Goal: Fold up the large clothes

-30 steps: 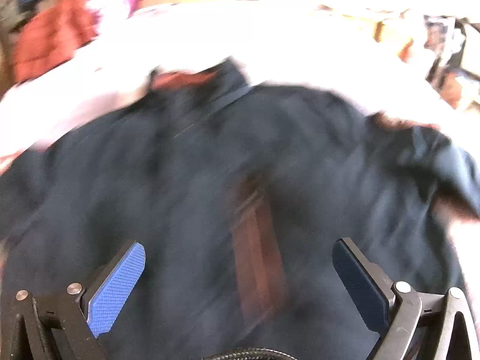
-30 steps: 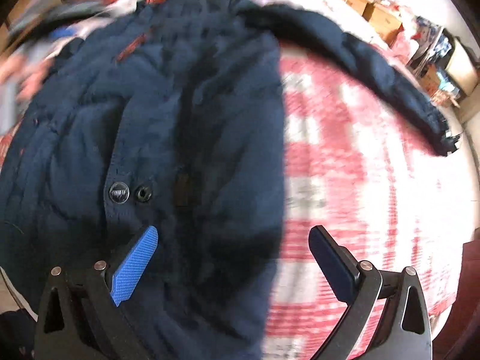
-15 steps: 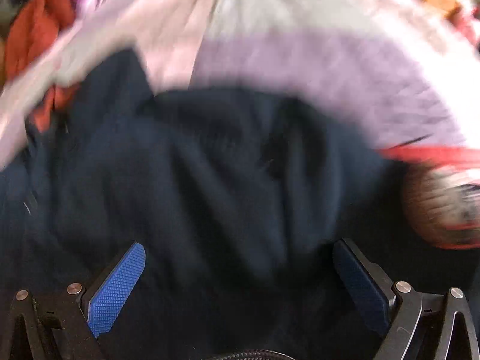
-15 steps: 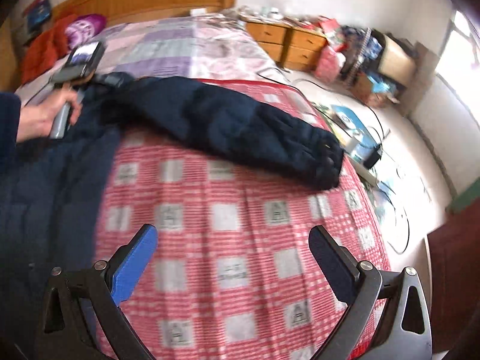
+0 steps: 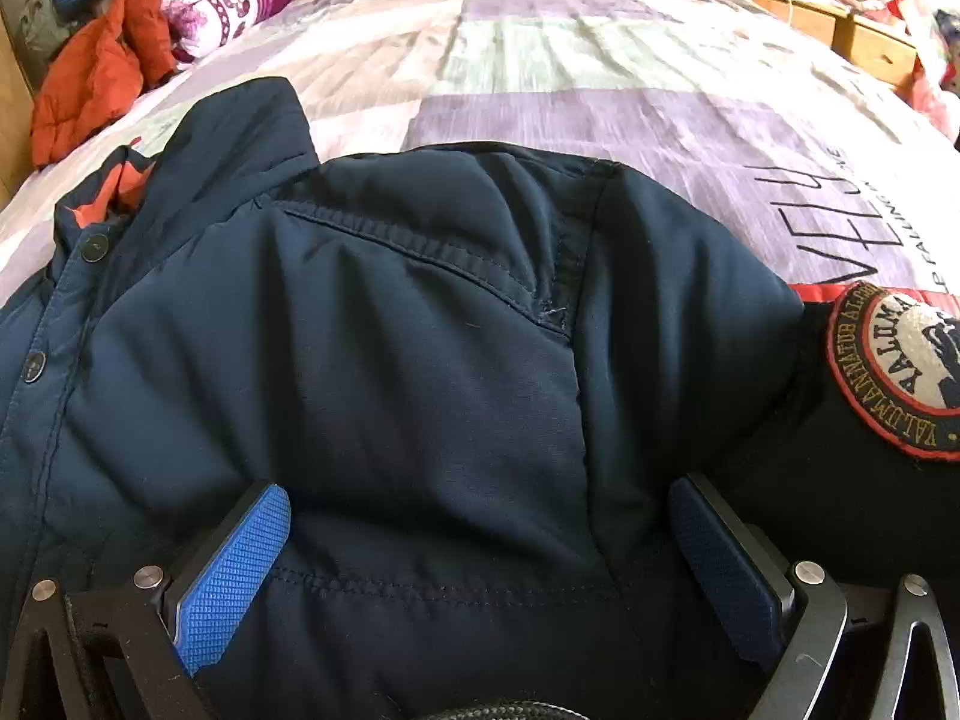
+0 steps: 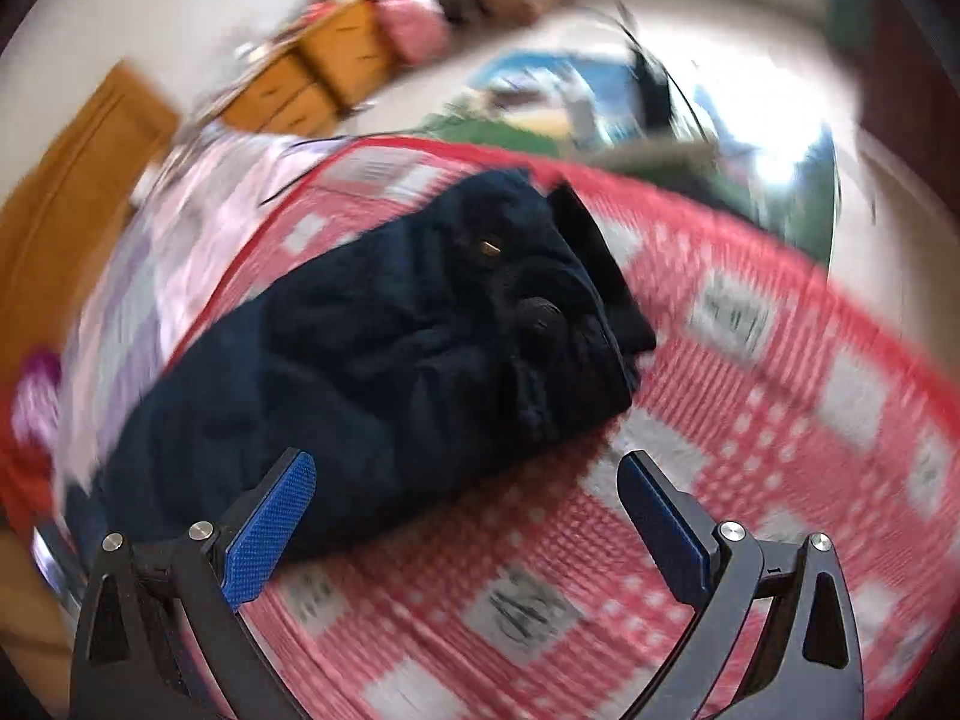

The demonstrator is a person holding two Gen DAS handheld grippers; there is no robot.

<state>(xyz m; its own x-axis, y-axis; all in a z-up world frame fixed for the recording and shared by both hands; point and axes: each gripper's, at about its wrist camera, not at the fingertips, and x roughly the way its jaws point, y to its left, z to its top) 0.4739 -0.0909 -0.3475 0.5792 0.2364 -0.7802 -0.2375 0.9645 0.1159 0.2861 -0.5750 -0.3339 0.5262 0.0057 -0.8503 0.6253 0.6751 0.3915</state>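
Note:
A large navy padded jacket (image 5: pixel 420 360) lies spread on the bed. Its collar with orange lining sits at the upper left and a round embroidered sleeve patch (image 5: pixel 900 366) at the right. My left gripper (image 5: pixel 480 546) hovers open just over the shoulder area, nothing between its blue pads (image 5: pixel 234 576). In the right wrist view the jacket's sleeve (image 6: pixel 390 360) stretches across a red checked blanket (image 6: pixel 750 420), its cuff pointing to the upper right. My right gripper (image 6: pixel 468 516) is open above the sleeve's lower edge, empty.
An orange jacket (image 5: pixel 96 72) and a purple patterned pillow (image 5: pixel 228 0) lie by the wooden headboard at the far left. A pastel patchwork sheet (image 5: pixel 600 60) covers the bed's far part. Wooden drawers (image 6: pixel 312 72) and floor clutter lie beyond the bed's edge.
The left gripper swept from the jacket's front up to the shoulder and steadied. The right gripper swung off the jacket body, across the blanket, toward the sleeve's cuff end.

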